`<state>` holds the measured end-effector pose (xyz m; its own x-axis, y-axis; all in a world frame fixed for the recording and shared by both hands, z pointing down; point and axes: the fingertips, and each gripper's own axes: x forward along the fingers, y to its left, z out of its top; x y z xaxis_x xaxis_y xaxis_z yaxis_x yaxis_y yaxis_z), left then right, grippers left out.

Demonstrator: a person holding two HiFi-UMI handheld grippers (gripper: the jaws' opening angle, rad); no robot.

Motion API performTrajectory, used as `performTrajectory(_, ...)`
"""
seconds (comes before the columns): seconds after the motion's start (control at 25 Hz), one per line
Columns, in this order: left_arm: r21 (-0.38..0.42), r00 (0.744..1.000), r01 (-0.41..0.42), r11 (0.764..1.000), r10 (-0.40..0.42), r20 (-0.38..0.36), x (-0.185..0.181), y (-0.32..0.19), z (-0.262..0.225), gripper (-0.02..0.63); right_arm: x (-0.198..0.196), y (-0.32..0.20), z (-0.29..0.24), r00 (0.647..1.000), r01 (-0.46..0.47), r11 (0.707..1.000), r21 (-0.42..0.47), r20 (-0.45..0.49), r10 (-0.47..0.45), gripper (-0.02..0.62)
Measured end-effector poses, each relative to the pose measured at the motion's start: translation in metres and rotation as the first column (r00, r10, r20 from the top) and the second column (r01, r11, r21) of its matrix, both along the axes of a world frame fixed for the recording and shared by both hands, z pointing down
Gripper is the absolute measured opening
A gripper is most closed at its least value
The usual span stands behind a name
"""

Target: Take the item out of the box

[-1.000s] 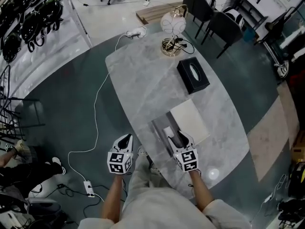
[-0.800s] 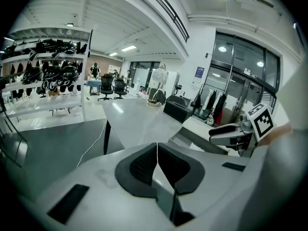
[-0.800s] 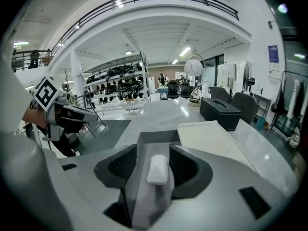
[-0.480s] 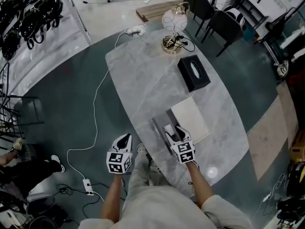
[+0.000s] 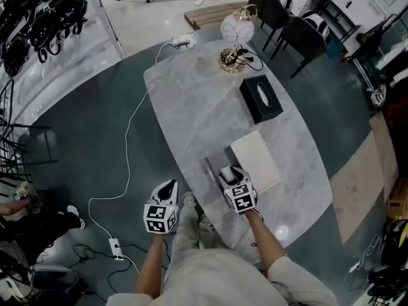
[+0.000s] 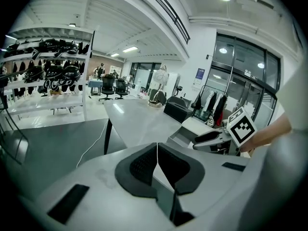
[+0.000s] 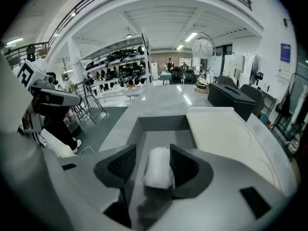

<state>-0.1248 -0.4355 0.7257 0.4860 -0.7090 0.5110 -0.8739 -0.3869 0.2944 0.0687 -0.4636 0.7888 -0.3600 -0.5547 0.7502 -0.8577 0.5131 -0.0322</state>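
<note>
An open grey box (image 5: 210, 166) stands near the marble table's front edge, its white lid (image 5: 255, 159) lying beside it on the right. A white rolled item (image 5: 226, 171) lies inside the box. My right gripper (image 5: 231, 176) reaches into it. In the right gripper view the roll (image 7: 158, 170) sits between the jaws of the right gripper (image 7: 153, 153), against the right pad, with a gap at the left pad; the jaws are open. My left gripper (image 5: 167, 187) hangs left of the table over the floor, its pads (image 6: 144, 165) pressed together with nothing between them.
A black tissue box (image 5: 260, 98) and a globe lamp (image 5: 233, 33) stand farther along the table (image 5: 191, 107). Dark chairs (image 5: 288, 21) are behind its far end. A white cable (image 5: 129, 139) trails on the floor at the left to a power strip (image 5: 115, 245). Racks of black gear (image 5: 38, 24) line the left.
My right gripper has moved forward and left over the box, so that the white roll now lies between its jaws. The left gripper has stayed where it was.
</note>
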Motion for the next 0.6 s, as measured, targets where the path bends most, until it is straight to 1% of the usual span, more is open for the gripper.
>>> performTrajectory(0.16, -0.001, 1.0, 0.008, 1.0, -0.008, 0.0, -0.003, 0.003, 0.002, 0.02, -0.001, -0.003, 0.012, 1.0, 0.003, 0.999, -0.032, -0.029, -0.004, 0.221)
performTrajectory(0.36, -0.002, 1.0, 0.018, 1.0, -0.018, 0.002, -0.008, 0.005, 0.003, 0.02, 0.002, -0.005, 0.028, 0.997, -0.019, 0.998, -0.067, -0.07, 0.014, 0.223)
performTrajectory(0.6, -0.005, 1.0, 0.022, 1.0, -0.022, 0.001, -0.01, 0.007, 0.004, 0.02, 0.002, -0.011, 0.037, 0.994, -0.032, 0.997, -0.063, -0.107, 0.025, 0.224)
